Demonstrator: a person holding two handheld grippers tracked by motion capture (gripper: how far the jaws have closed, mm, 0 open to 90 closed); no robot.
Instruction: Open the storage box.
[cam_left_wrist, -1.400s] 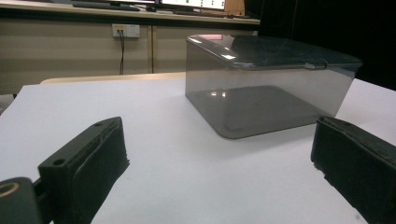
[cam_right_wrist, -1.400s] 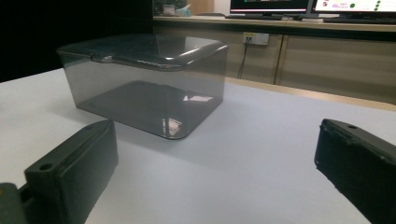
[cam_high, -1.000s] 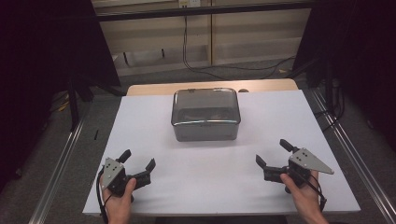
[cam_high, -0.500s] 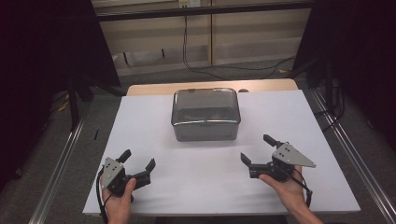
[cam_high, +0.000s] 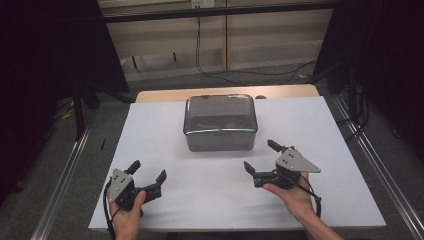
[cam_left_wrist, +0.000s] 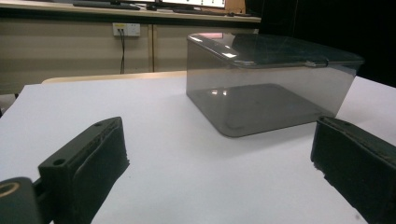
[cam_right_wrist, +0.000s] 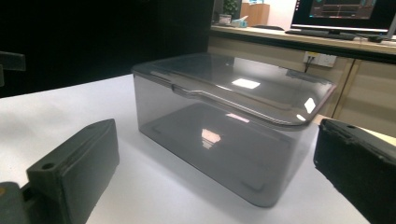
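A smoky transparent box (cam_high: 220, 122) with its lid shut stands at the middle back of the white table (cam_high: 165, 125). It looks empty in the left gripper view (cam_left_wrist: 268, 84) and the right gripper view (cam_right_wrist: 229, 126). My left gripper (cam_high: 148, 172) is open near the front left edge, well short of the box. My right gripper (cam_high: 261, 156) is open just in front of the box's right front corner, jaws pointing at it with nothing between them.
A wooden table edge (cam_high: 160, 95) shows behind the white top. Metal rails (cam_high: 65, 170) run along both sides on the floor. Cables (cam_high: 210, 60) hang by the back wall. A desk with monitors (cam_right_wrist: 345, 18) stands far behind the box.
My right gripper has moved left and forward toward the box's front right corner. The left gripper has stayed in place.
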